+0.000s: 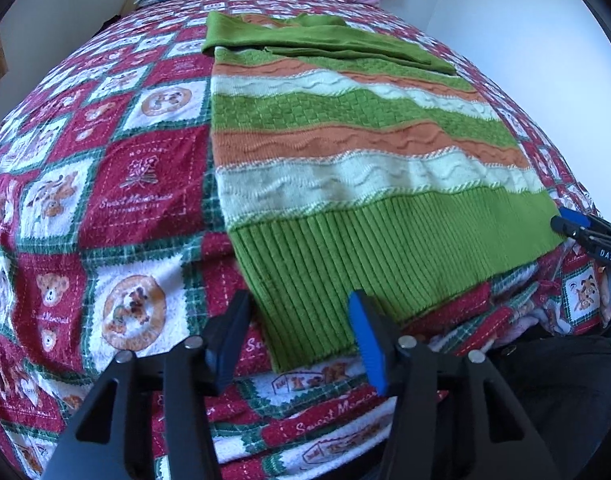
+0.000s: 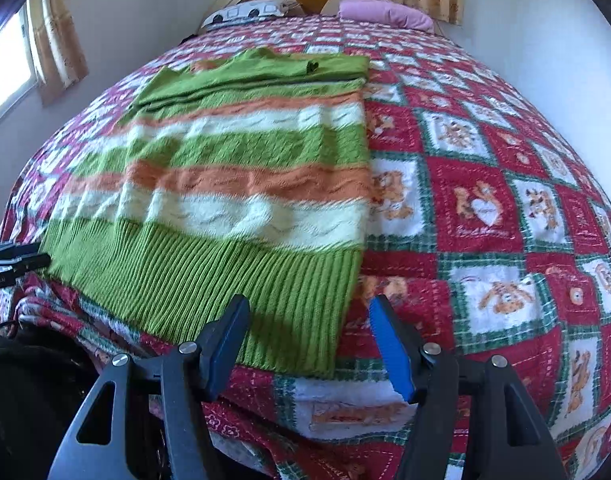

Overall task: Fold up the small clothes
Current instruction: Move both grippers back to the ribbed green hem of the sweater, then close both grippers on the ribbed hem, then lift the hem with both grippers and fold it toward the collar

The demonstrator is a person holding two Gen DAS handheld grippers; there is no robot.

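A knitted sweater (image 1: 345,128) with green, orange and white stripes lies flat on the bed, its green sleeves folded across the chest at the far end. My left gripper (image 1: 299,300) stands open over the near left corner of the ribbed green hem (image 1: 325,264); the cloth lies between the fingers and the pads are clear of it. At the hem's other near corner (image 2: 305,312) my right gripper (image 2: 309,302) is also open, astride the cloth. Each gripper also shows at the edge of the other's view: the right gripper (image 1: 573,224) and the left gripper (image 2: 21,260).
The bed carries a red, green and white patchwork quilt (image 2: 485,208) with bear prints, rumpled at the near edge. A pink pillow (image 2: 385,14) and a printed pillow (image 2: 245,12) lie by the headboard. White walls flank the bed, and a curtained window (image 2: 9,64) is on the left.
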